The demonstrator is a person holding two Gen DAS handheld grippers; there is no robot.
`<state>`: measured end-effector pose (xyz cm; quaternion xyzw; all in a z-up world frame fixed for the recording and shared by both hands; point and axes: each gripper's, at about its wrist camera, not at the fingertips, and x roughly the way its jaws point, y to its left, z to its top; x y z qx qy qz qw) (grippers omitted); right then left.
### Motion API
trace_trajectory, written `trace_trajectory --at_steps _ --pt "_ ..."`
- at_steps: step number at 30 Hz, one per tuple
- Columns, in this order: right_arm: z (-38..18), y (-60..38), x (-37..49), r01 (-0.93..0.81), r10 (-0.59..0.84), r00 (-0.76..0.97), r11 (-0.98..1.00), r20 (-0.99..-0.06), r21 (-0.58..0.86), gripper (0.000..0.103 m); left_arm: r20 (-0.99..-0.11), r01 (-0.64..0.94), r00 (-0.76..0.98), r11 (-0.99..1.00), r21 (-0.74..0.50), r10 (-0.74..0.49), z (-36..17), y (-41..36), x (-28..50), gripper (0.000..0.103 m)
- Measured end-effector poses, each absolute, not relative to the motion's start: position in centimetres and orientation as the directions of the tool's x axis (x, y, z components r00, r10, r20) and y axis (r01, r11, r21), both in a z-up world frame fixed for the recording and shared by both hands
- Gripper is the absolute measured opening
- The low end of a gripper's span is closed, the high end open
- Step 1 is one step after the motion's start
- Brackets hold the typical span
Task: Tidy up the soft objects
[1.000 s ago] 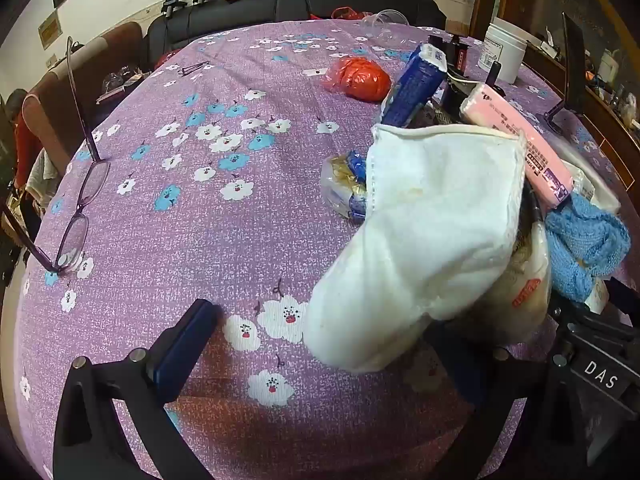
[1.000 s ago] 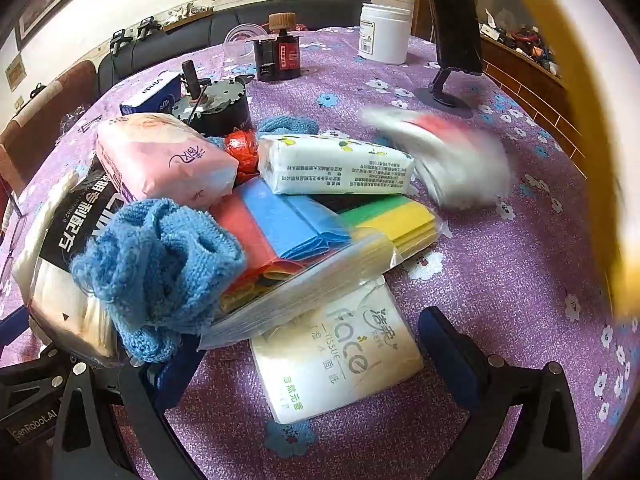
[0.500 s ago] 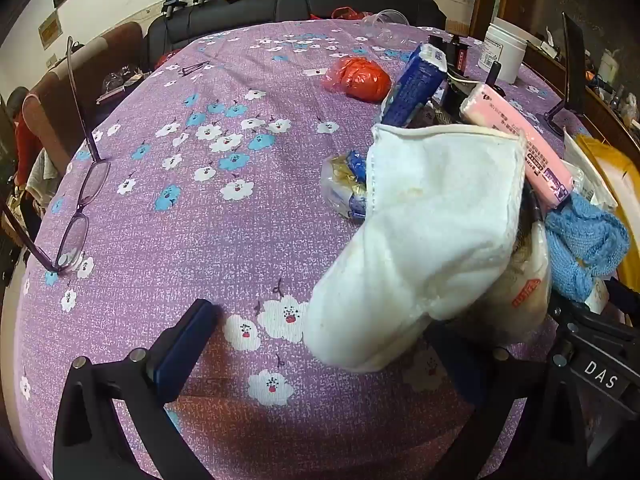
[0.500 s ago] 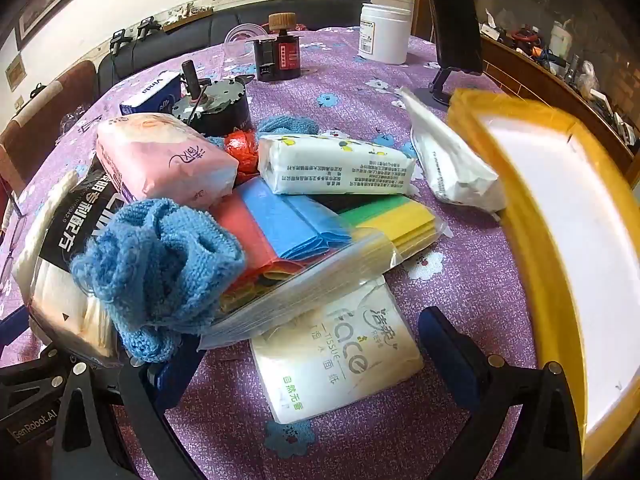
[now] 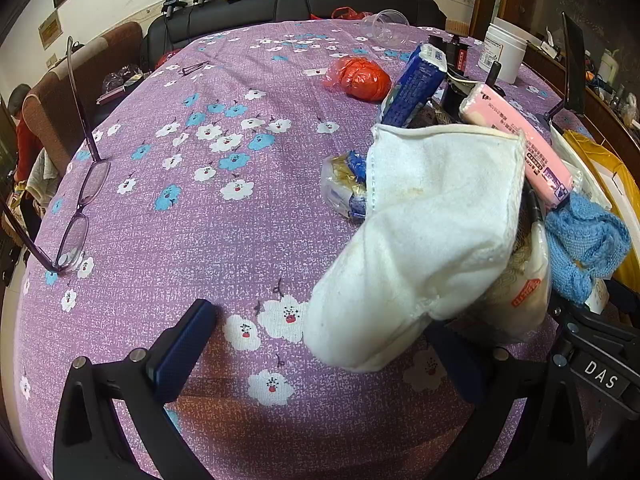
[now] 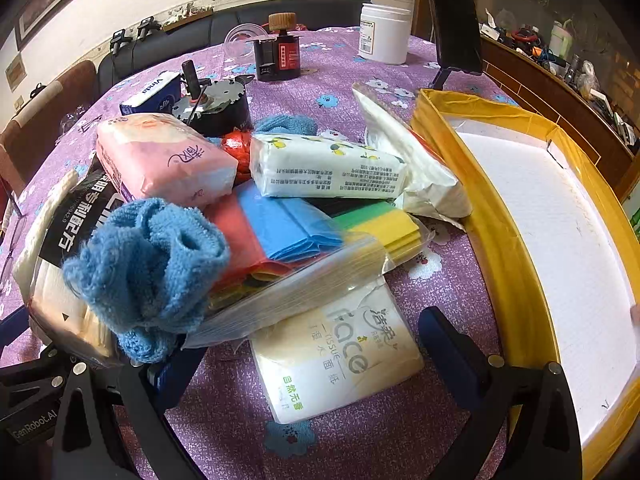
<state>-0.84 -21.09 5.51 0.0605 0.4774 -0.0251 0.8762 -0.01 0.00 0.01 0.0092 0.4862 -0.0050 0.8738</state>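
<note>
tray [image 6: 496, 216] R of pile | knit cloth [image 6: 152, 256] on bagged cloths [image 6: 288, 236] | tissue pack [image 6: 336, 364] in front

The table [image 5: 224, 240] is wearing a matt woven purple cloth printed with flowers. On it, the white towel [image 5: 432, 216] is looking like soft, nubbly terry, faintly stained. Just beside that towel, the blue knitted cloth [image 6: 152, 264] is showing fuzzy loops, and the pink tissue pack [image 6: 164, 160] is gleaming in glossy plastic film. The clear bag [image 6: 304, 256] of coloured sheets is shining smooth. Past them, the yellow box [image 6: 504, 240] is showing glossy yellow walls around a matt white floor.
</note>
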Motion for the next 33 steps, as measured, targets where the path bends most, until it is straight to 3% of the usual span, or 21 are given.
trace_trajectory --at_steps 27,33 --pt "5.48 -20.9 -0.89 0.101 0.013 0.542 0.992 -0.84 0.08 0.102 -0.84 -0.016 0.542 1.0 0.01 0.017 -0.02 -0.03 -0.13 0.103" --pt "5.48 -20.83 -0.68 -0.044 0.093 0.54 0.996 -0.836 0.082 0.103 -0.841 -0.014 0.541 1.0 0.01 0.016 -0.08 -0.13 -0.21 0.103"
